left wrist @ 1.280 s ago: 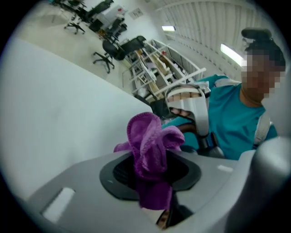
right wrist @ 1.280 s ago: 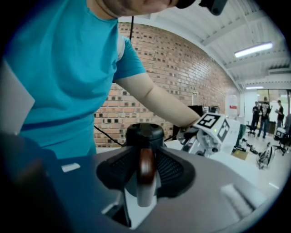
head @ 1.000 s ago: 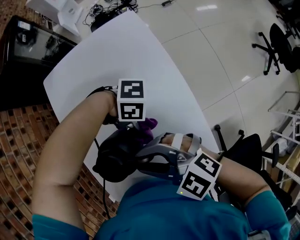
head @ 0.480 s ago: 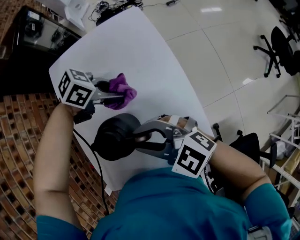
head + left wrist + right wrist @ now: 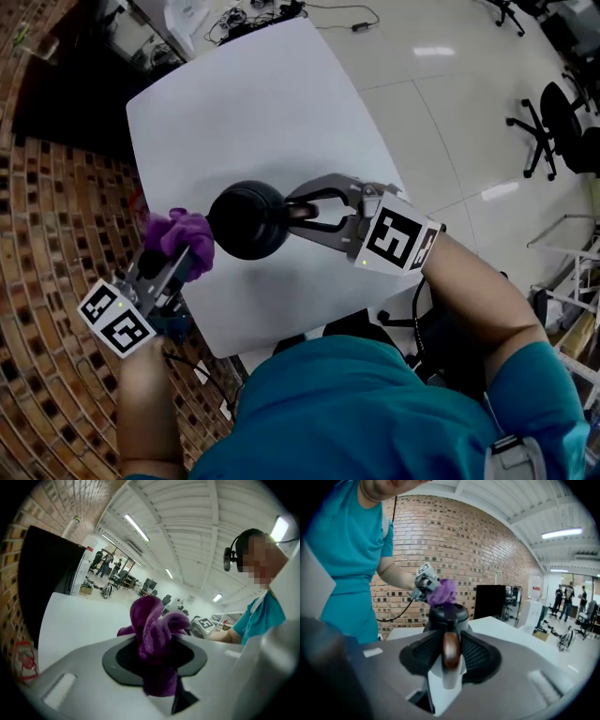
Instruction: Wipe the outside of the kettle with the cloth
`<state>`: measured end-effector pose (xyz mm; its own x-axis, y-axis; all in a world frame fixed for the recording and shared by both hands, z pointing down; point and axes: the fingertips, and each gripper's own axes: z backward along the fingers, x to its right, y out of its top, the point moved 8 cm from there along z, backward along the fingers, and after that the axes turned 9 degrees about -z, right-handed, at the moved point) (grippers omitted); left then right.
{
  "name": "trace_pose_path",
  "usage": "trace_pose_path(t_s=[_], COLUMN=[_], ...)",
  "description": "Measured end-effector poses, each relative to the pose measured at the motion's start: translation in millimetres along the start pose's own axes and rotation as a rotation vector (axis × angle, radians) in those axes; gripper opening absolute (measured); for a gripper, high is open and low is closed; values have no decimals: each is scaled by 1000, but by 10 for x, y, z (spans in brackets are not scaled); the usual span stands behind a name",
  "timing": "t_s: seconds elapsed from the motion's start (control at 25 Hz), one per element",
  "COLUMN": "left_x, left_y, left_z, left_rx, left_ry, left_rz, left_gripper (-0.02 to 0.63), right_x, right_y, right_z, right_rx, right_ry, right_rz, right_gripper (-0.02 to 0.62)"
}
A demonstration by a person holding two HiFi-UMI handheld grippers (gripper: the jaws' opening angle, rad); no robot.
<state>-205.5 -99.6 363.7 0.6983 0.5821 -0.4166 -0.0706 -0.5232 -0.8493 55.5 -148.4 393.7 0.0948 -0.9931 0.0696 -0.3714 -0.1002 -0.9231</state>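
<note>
The black kettle (image 5: 247, 219) stands on the white table (image 5: 253, 103). My right gripper (image 5: 302, 212) is shut on its brown handle (image 5: 451, 649), coming in from the right. The kettle's body (image 5: 448, 616) shows just beyond the jaws in the right gripper view. My left gripper (image 5: 173, 258) is shut on the purple cloth (image 5: 180, 238), left of the kettle near the table's left edge. The cloth (image 5: 153, 634) bunches up between the pads in the left gripper view. From the right gripper view the cloth (image 5: 442, 591) sits close behind the kettle's top; I cannot tell whether it touches.
A brick floor (image 5: 56, 281) lies left of the table. A black cabinet (image 5: 56, 94) stands at the upper left, and cables (image 5: 253, 11) lie past the far edge. Office chairs (image 5: 562, 122) stand on the tiled floor at right. A black cable (image 5: 202, 370) hangs by the near-left corner.
My left gripper swung with the cloth from above the kettle out to its far left, then down to its near left. The right gripper kept its hold on the handle.
</note>
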Motion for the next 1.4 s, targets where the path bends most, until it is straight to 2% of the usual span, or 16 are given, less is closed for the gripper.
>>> trace_pose_path(t_s=[0.12,0.24,0.4,0.52,0.64,0.72,0.84,1.04,1.2,1.24,1.32,1.4], left_x=[371,725,949,916,831,804,766,623,604,630,761,933], left_y=[-611,-1141,-1482,-1564,-1633,-1671,-1768,-1899,-1921,-1892,-1776,-1599], left_z=[102,-169,-784,-1133,-1322,-1398,-1462,-1536,-1537,-1512,-1382,-1141], left_rx=[16,-20,13,73,109,113,122,100,150,150,124,101], left_ry=[-58,-110,-68,35,138,161,160,182,158,141,81,14], left_rz=[138,290,431,455,415,393,406,546,787,827,826,750], left_gripper=[149,149,149,149,149,147,148,147,147,146,145,146], right_x=[-33,-96,-171,-177,-231,-258,-262,-314,-286,-270,-239,-222], right_y=[34,72,118,115,122,103,70,61,88,97,115,119], right_z=[-1,36,50,51,12,6,44,40,18,10,3,7], right_rx=[-26,-53,-101,-98,-107,-110,-118,-90,-94,-92,-97,-104], right_ry=[-29,-50,-71,-88,-93,-95,-76,-70,-80,-81,-75,-57], right_rz=[-26,-71,-119,-153,-148,-147,-136,-122,-129,-132,-134,-127], right_gripper=[127,127,127,126,125,124,124,124,124,124,124,124])
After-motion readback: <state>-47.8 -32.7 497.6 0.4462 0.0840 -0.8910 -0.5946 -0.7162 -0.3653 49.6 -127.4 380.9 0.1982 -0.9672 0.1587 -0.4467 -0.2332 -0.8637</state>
